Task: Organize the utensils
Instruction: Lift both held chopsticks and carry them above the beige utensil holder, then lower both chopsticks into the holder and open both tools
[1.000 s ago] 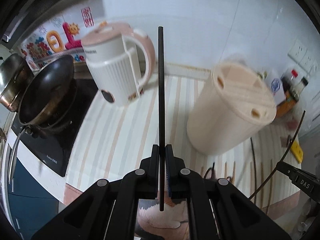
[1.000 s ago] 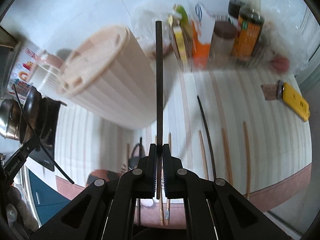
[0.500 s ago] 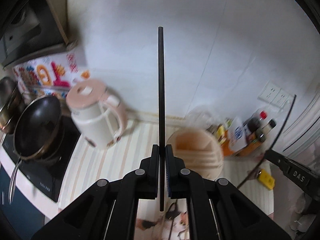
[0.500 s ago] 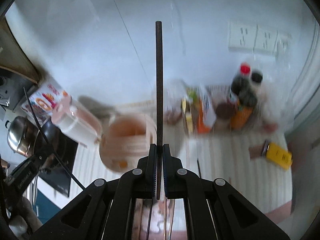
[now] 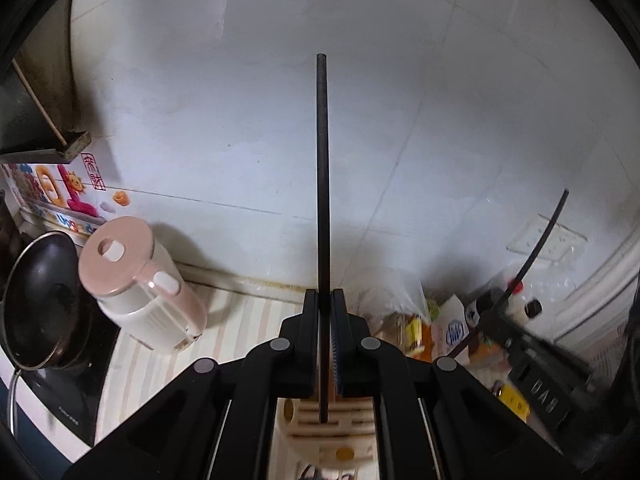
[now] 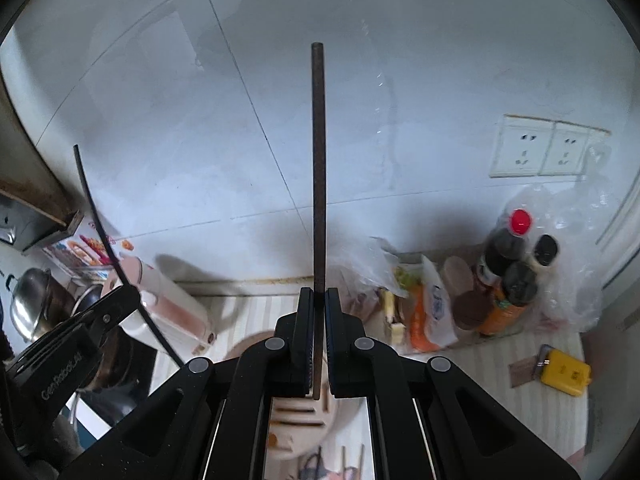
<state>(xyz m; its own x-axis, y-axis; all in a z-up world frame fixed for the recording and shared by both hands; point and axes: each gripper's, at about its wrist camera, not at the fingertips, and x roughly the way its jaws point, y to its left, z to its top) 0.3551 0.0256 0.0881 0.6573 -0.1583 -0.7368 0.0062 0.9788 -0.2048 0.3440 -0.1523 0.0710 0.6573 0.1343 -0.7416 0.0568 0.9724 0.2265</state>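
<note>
My left gripper (image 5: 325,304) is shut on a black chopstick (image 5: 322,184) that sticks straight out ahead of it. My right gripper (image 6: 319,300) is shut on a dark brown chopstick (image 6: 318,168), also pointing straight ahead. Both are held high above the striped counter. The beige slotted utensil holder (image 5: 320,428) sits right below the left jaws, and its lid (image 6: 296,412) shows under the right jaws. Each gripper appears in the other's view: the right gripper (image 5: 494,314) at right, the left gripper (image 6: 132,290) at left. Loose chopsticks (image 6: 343,458) lie near the counter's front.
A pink and white kettle (image 5: 136,288) stands at the left beside a black pan (image 5: 36,300) on the stove. Sauce bottles (image 6: 506,256), food packets (image 6: 434,308) and a plastic bag crowd the back right. A yellow box (image 6: 565,372) lies at the right. White tiled wall with sockets (image 6: 546,148) behind.
Both grippers have risen well above the counter with their chopsticks still gripped. The views tilted up toward the wall, and the utensil holder slid from ahead to below the jaws.
</note>
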